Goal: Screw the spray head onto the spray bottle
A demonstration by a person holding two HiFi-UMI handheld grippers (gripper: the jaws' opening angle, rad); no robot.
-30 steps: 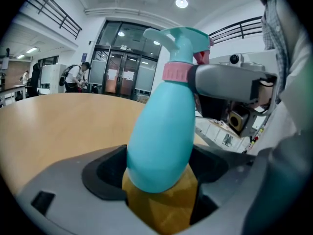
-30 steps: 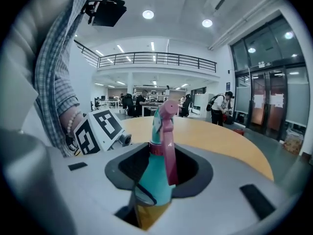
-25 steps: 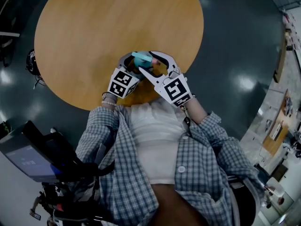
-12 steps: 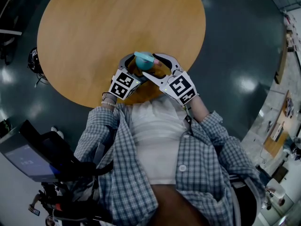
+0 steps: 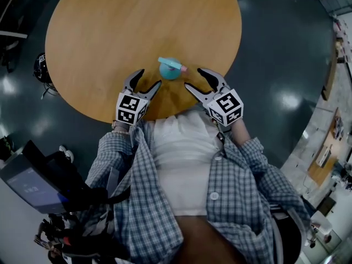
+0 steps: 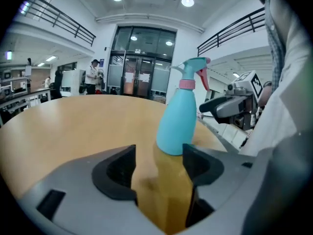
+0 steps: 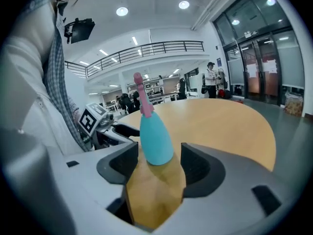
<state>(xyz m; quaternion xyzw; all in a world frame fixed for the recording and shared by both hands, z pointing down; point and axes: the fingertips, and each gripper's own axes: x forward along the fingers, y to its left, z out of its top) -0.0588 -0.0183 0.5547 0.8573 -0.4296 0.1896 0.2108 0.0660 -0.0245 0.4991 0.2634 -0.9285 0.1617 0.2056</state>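
Note:
A teal spray bottle (image 5: 170,70) stands upright and alone on the round wooden table (image 5: 110,32), its teal spray head (image 5: 166,62) with a pink collar seated on the neck. My left gripper (image 5: 150,77) is open just left of the bottle, clear of it; its jaws have just been closing a little on nothing. My right gripper (image 5: 193,77) is open to the bottle's right, its jaws having just opened. In the left gripper view the bottle (image 6: 178,121) rises beyond the pads (image 6: 117,173). The right gripper view shows the bottle (image 7: 154,136) past its own pads (image 7: 195,168).
The table's near edge (image 5: 165,114) runs just behind both grippers, against the person's shirt (image 5: 181,147). Dark floor surrounds the table. A stand with a screen (image 5: 33,188) sits at lower left. A person (image 6: 92,75) stands far off by glass doors.
Both grippers let go of the bottle, drew back toward the person and spread apart. The bottle now stands free on the table.

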